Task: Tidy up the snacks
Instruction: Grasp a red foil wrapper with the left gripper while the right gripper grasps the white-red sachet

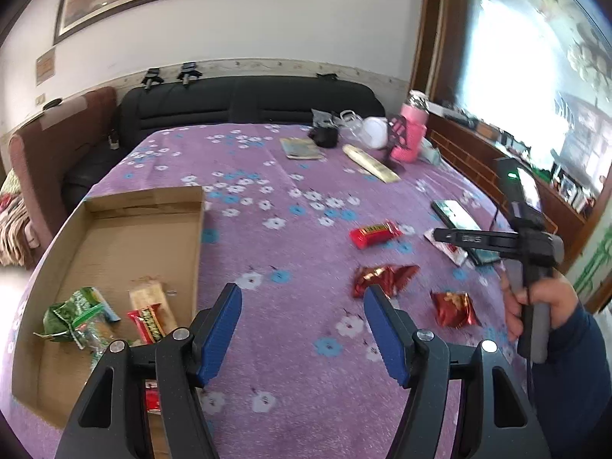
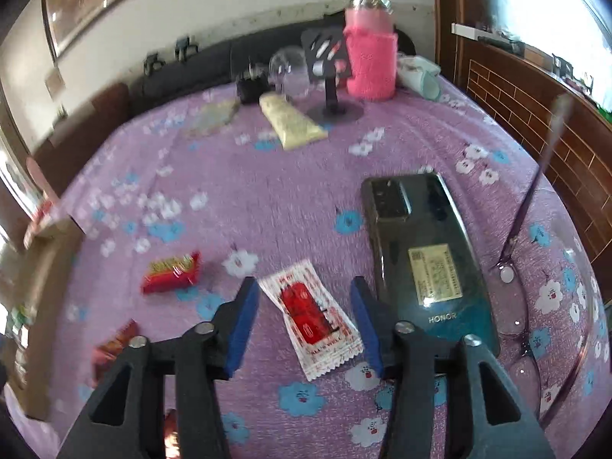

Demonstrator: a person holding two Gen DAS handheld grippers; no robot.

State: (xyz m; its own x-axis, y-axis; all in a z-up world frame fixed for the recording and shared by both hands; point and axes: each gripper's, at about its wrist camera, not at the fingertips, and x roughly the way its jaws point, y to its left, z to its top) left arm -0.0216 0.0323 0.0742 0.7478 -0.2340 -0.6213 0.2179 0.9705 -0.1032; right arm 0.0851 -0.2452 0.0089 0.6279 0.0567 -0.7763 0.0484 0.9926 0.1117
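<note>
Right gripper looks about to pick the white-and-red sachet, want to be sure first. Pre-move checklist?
1. Right gripper open: ok, nothing between the pads.
2. White-and-red flat sachet lined up between the fingers: ok.
3. Dark smartphone clear of the right-hand finger: not ok, it lies right beside it.
4. Open cardboard box has room: ok, the far half is bare.
5. Left gripper empty and out of the way: ok.
6. Pads touching the sachet: cannot tell.

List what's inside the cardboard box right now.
In the cardboard box: a green packet, a tan bar, a red bar. The left gripper covers the box's near corner; only a red scrap shows there.
</note>
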